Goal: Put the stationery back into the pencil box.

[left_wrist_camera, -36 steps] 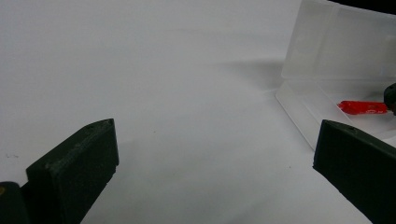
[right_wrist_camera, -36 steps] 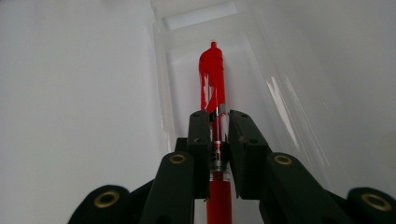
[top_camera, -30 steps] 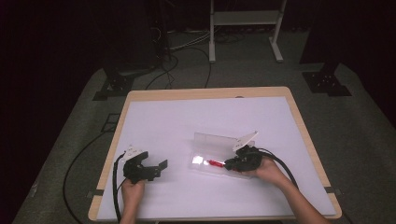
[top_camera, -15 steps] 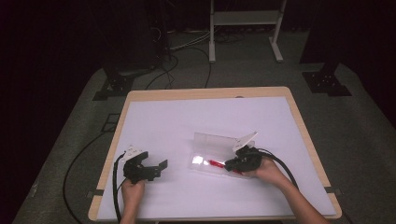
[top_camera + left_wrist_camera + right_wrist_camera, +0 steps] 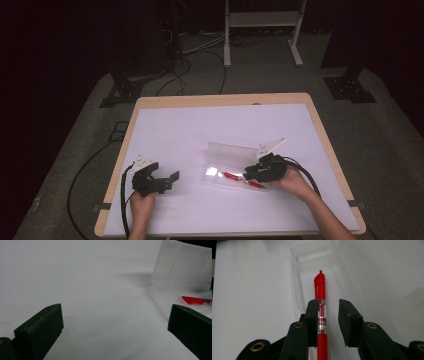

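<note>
Near the desk's (image 5: 165, 115) right side, my right gripper (image 5: 329, 315) has just been opening; its jaws stand apart with the red pen (image 5: 321, 312) between them, touching one and free of the other. I judge the pen placed in the open clear case (image 5: 227, 155); closing the lid remains. My left gripper (image 5: 172, 179) rests low at near left, jaws wide and empty.
</note>
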Action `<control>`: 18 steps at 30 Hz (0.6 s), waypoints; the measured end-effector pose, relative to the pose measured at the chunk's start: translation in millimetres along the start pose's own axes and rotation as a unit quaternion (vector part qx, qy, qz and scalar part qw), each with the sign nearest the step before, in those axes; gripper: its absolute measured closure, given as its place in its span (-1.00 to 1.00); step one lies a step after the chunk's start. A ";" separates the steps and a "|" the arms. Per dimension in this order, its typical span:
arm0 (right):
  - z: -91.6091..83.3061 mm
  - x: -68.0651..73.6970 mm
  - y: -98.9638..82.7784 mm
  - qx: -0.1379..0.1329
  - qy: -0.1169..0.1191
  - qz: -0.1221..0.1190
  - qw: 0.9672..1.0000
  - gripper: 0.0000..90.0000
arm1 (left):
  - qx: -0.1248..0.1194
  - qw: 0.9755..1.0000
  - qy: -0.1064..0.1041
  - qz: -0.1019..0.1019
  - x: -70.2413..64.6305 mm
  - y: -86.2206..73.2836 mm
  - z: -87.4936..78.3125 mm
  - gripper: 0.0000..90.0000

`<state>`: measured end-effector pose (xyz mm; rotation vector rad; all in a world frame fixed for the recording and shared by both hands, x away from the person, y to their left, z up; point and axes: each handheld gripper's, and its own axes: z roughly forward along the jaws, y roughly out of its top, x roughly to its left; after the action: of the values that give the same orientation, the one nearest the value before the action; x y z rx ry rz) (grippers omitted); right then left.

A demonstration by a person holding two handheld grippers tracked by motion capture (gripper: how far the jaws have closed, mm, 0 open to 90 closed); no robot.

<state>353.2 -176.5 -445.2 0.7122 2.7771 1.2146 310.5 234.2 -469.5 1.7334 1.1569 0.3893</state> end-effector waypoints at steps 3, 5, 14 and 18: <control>-7.7 0.7 -2.2 -0.006 -0.001 0.003 1.000 0.49 | 0.003 1.000 0.000 0.002 -0.3 0.0 0.0 -1.00; -13.3 0.8 -4.7 -0.006 -0.005 0.001 1.000 0.46 | 0.003 1.000 -0.001 0.005 -0.5 0.0 -0.1 -1.00; -31.1 -0.7 -12.5 -0.014 -0.018 0.013 1.000 0.41 | 0.003 1.000 0.000 0.004 -0.5 0.0 0.1 -1.00; -36.4 -0.7 -14.5 -0.019 -0.020 0.011 1.000 0.40 | 0.003 1.000 0.000 0.004 -0.5 0.0 0.0 -1.00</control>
<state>340.7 -210.5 -430.2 0.7583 2.7149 1.2385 310.3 233.8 -469.4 1.7439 1.1524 0.3913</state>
